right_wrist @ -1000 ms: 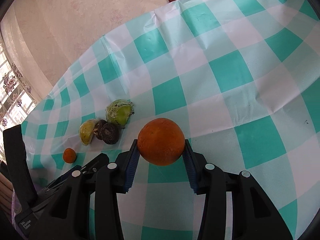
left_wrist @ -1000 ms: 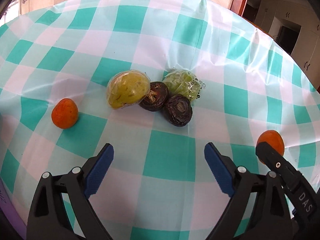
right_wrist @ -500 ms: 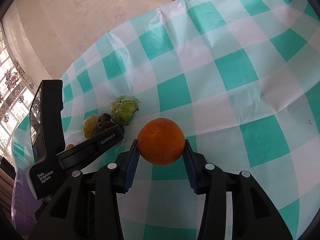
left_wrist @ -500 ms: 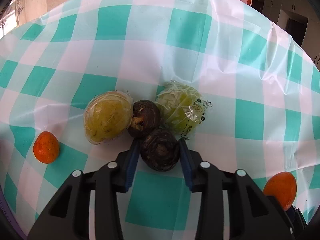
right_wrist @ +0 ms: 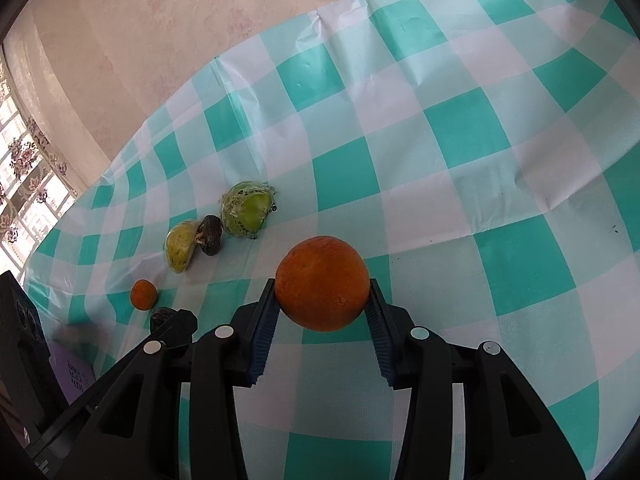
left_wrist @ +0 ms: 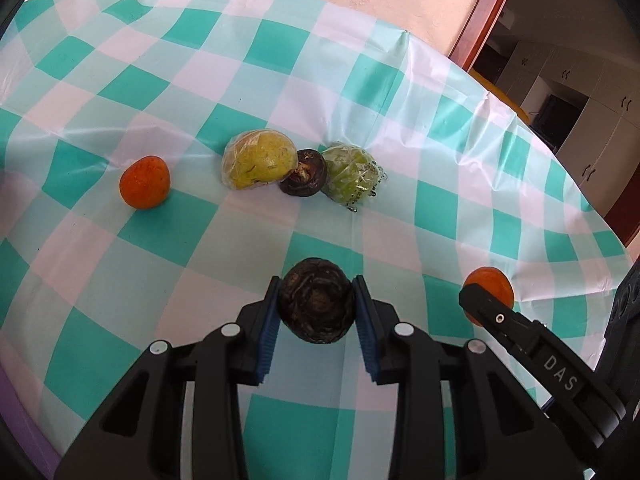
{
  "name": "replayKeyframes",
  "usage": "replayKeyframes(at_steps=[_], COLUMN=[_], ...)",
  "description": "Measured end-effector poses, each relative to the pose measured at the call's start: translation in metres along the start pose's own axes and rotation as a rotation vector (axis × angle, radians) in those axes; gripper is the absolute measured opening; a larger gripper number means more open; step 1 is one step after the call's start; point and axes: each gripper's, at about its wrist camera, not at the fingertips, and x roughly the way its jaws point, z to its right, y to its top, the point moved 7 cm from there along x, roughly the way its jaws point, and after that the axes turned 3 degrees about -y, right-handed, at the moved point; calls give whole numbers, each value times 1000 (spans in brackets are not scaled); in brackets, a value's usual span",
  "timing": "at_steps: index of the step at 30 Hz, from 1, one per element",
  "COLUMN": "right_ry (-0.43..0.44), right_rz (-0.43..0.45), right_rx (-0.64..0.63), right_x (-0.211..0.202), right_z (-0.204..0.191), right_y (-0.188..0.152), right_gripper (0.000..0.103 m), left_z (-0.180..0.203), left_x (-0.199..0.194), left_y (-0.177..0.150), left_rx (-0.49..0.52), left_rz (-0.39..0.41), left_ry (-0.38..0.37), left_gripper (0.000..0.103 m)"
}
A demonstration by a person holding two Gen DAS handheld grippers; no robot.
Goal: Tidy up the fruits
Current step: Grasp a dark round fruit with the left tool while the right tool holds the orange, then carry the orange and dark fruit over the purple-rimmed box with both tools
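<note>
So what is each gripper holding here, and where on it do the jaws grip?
The left gripper holds a dark wrinkled fruit, clamped on its two sides. The right gripper holds an orange, likewise by its sides.

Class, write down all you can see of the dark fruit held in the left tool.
The dark fruit is round, blackish-brown and wrinkled, with a swirl of ridges on the face towards the camera. It looks whole and dull. The left tool is shut on it, one blue pad against each side. It appears lifted above the checked tablecloth, apart from the other fruit.
</note>
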Motion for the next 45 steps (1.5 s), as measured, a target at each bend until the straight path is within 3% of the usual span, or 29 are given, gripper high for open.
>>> replayKeyframes(at_steps=[17,31,38,43,45], right_ry=[-12,-19,-12,-16,-11], right_rz=[-22,-47,-39,3,37], right_rx=[-24,-30,-41,-44,-46], right_x=[-55,-94,-107,-117,-125], right_z=[-9,-9,-14,-16,-17], right_y=[-66,-112,-125,-127,-125], right_gripper=[43,43,43,43,43], left_z=[-7,-10,1,-4,-8], left_x=[-67,-133,-142,-146,-154], left_y=[-77,-131,-141,-141,-142], left_rx=[80,135,224,194,201], left_rz=[-21,-9,9,14,43], left_ry=[-43,-147,-117,-102,-48], left_gripper=[35,35,35,35,35])
